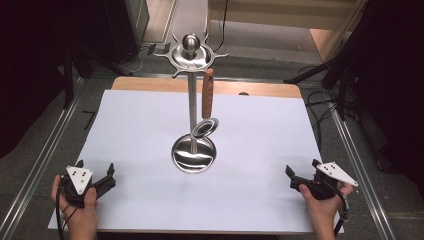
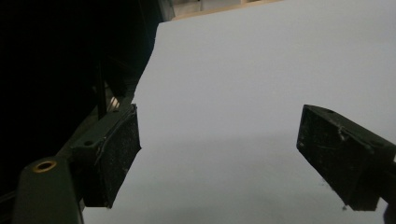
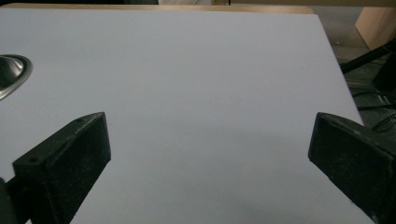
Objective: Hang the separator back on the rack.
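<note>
Tongs first: the left tongs (image 1: 97, 179) sit at the near left corner of the table (image 1: 260, 200), jaws spread wide with nothing between them, and the left gripper view looks past the two black pads at bare white surface. The right tongs (image 1: 300, 179) mirror them at the near right corner, jaws just as wide and just as empty, pointing inward across the sheet.

Between the two pairs and farther out from both stands the steel utensil stand (image 1: 192, 102), upright on its round dished base (image 3: 11, 72), whose rim peeks in well off to the left of the right tongs' own jaws. From one hook of the stand's top ring, on the side nearer the right tongs, hangs a strainer (image 1: 206, 107) with a wooden handle, its small round head dangling just above the base.

My read: this is the ready position, with the reach not yet begun. The strainer looks like the target. The next move likely calls for the right tongs to travel forward and inward, close on the wooden handle, then lift it off its hook without tipping the stand.
</note>
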